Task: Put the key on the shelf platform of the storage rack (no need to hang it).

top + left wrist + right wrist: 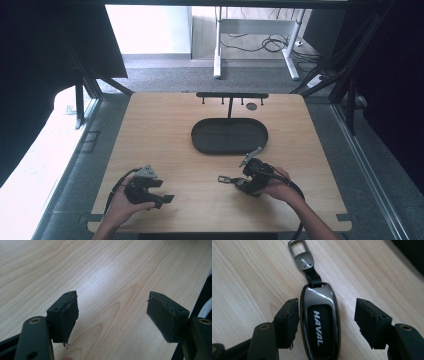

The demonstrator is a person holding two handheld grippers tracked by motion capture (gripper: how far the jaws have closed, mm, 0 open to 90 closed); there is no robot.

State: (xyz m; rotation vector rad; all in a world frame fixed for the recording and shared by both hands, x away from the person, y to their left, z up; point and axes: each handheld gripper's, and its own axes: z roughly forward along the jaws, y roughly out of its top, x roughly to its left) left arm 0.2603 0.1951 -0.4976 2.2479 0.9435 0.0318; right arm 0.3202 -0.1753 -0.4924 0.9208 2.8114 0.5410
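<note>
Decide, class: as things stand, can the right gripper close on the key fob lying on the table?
Probably yes. The right gripper is open, with the key fob already lying between its jaws on the table, and nothing blocks either side.

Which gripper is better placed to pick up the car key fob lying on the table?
Right. The right gripper is open with its jaws on either side of the glossy dark HAVAL key fob lying on the light wooden table. The left gripper is open over bare wood, apart from the fob.

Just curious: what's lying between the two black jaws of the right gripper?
A car key fob marked HAVAL lies on the table between the open jaws of the right gripper, seen in the right gripper view.
</note>
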